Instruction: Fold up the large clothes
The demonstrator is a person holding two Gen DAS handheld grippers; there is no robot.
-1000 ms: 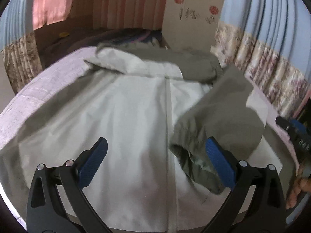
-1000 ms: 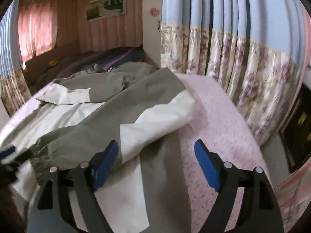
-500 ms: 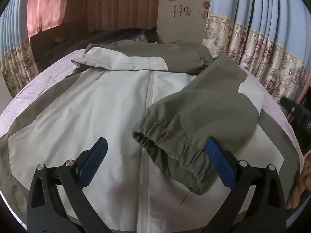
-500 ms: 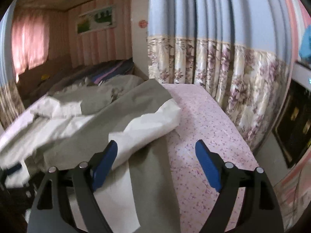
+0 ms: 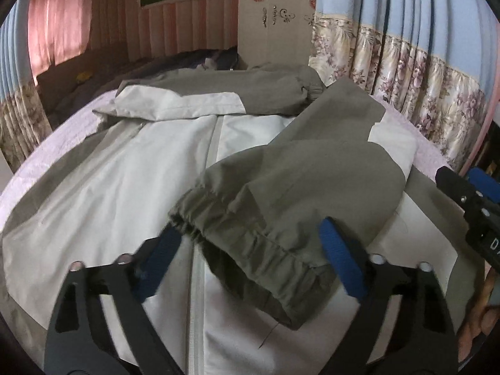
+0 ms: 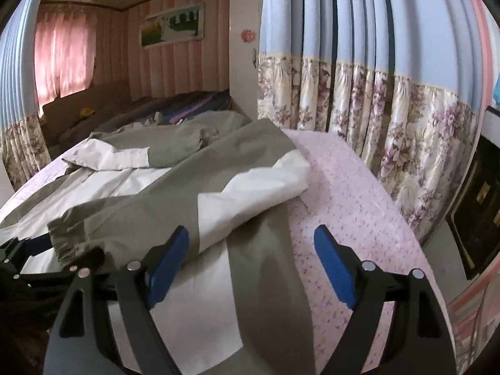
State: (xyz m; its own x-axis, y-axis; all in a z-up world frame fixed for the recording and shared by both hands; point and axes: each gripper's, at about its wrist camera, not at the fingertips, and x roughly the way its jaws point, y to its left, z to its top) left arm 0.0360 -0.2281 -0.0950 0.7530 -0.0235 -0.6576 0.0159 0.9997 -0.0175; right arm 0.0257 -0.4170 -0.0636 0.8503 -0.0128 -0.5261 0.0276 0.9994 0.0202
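Left wrist view cuts off our jacket's [image 5: 125, 187] hem behind the left gripper [image 5: 250, 256], whose jaws hang spread, empty, over the folded sleeve's cuff [image 5: 250, 250]. Our right gripper [image 6: 253, 262] hovers released above the jacket's right edge on the pink bedspread [image 6: 359, 206]. Lettering on its body is unreadable.

Bare pink bedspread [image 6: 359, 206] right of jacket [image 5: 118, 181]: free passage; curtain [image 6: 390, 109] bounds far side.

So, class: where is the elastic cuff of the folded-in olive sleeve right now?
In the left wrist view, the elastic cuff lies on the jacket's pale front panel, just right of the zipper, between the open left gripper fingers.
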